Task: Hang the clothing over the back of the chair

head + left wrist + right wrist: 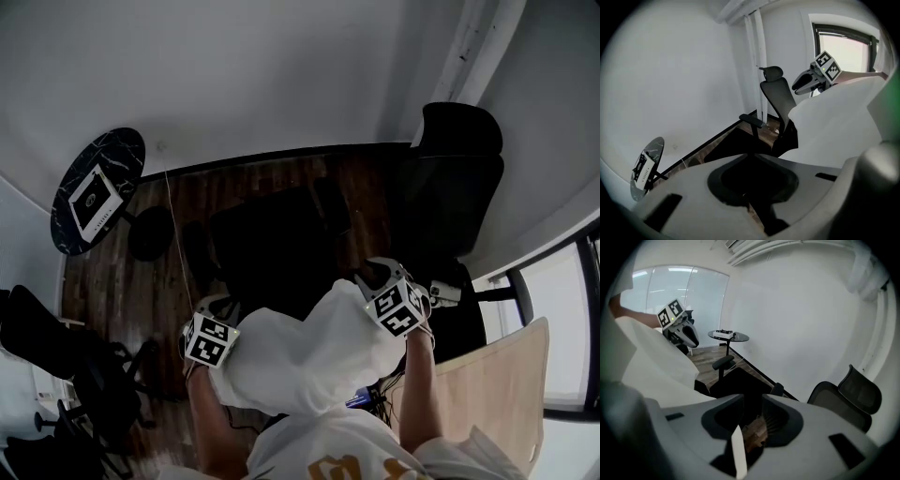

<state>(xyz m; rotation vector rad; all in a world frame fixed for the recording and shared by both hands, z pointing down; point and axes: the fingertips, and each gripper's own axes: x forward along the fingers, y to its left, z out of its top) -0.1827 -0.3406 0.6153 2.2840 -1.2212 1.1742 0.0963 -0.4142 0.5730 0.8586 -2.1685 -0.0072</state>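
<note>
White clothing [300,352] lies draped over the back of a black office chair [272,239], right below me. My left gripper [208,311] is at the cloth's left edge and my right gripper [373,277] at its right edge. In the left gripper view the cloth [843,126] hangs to the right, and the left gripper [752,206] is open by a narrow slit with nothing in it. The right gripper [750,437] is open wide over the cloth [647,366]. A thin white strip shows in its gap, with no pad pressing on it.
A second black chair [459,178] stands by the wall at the upper right. A round dark marble table [98,192] with a white box stands at the left. A pale wooden panel [492,384] is at my lower right, and more dark chairs [56,352] at the lower left.
</note>
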